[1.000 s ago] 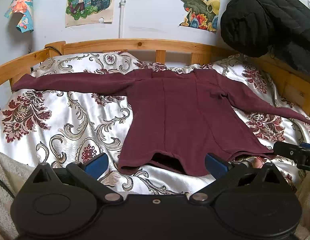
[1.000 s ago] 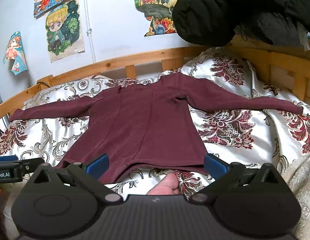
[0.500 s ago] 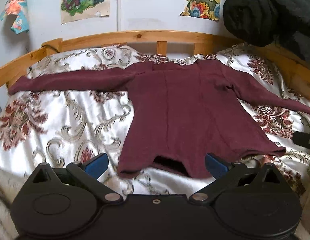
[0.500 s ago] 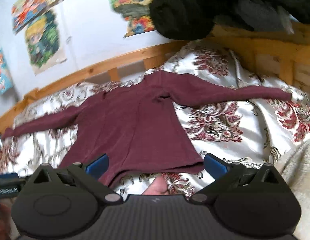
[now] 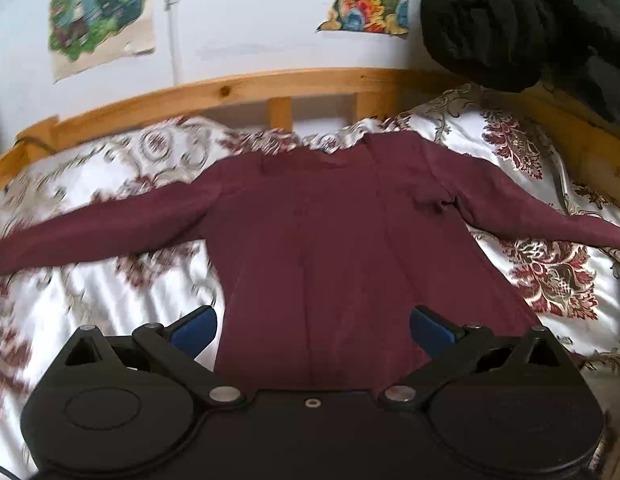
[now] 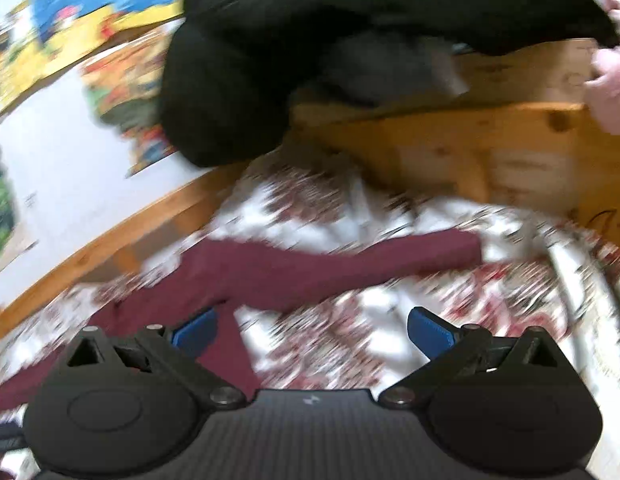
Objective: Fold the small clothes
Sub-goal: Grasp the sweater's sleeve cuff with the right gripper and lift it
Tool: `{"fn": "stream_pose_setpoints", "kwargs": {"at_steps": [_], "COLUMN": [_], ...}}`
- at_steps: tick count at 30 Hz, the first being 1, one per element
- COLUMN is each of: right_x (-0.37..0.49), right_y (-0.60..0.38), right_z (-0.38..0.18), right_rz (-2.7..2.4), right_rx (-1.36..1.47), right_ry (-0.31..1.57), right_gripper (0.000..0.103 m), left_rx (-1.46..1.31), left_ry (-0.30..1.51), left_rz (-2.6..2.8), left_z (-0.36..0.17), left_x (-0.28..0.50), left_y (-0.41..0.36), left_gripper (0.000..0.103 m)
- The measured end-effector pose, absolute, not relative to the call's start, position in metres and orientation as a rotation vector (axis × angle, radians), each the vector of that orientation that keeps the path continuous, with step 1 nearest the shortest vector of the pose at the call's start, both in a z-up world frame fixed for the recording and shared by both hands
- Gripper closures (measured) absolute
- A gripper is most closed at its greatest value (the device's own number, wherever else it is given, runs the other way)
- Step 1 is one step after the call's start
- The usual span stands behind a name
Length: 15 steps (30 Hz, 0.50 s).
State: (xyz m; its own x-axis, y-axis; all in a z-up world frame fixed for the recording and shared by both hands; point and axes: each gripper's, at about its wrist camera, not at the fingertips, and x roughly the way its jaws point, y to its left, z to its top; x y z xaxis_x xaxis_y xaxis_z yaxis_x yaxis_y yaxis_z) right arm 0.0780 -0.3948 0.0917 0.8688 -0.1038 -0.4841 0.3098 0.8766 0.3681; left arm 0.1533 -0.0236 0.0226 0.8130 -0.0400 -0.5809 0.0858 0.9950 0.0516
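A maroon long-sleeved top (image 5: 341, 240) lies flat on the patterned bedspread (image 5: 110, 292), sleeves spread to both sides. My left gripper (image 5: 311, 326) is open and empty over the lower body of the top. In the right wrist view, which is blurred, the right sleeve (image 6: 349, 266) stretches across the bed, its cuff to the right. My right gripper (image 6: 311, 330) is open and empty, just short of that sleeve, over the bedspread (image 6: 349, 344).
A wooden bed rail (image 5: 270, 88) runs round the far side and the right (image 6: 489, 148). A black padded jacket (image 5: 529, 20) hangs over the right corner (image 6: 310, 52). Posters (image 5: 98, 16) hang on the white wall.
Both grippers moved forward over the bed. The left now sits above the top's body, hiding the hem. The right swung right toward the right sleeve, its view blurred.
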Motion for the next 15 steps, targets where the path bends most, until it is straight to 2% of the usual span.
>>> {"fn": "stream_pose_setpoints", "kwargs": {"at_steps": [15], "right_x": [0.183], "right_y": [-0.487], "right_z": [0.039], "right_rz": [-0.683], "right_rx": [0.445], "right_ry": [0.541], "right_gripper": [0.0], "left_rx": [0.055], "left_ry": [0.65], "left_rz": [-0.08], "left_z": [-0.032], "left_x": [0.218], "left_y": [-0.013], "left_gripper": [0.001]}}
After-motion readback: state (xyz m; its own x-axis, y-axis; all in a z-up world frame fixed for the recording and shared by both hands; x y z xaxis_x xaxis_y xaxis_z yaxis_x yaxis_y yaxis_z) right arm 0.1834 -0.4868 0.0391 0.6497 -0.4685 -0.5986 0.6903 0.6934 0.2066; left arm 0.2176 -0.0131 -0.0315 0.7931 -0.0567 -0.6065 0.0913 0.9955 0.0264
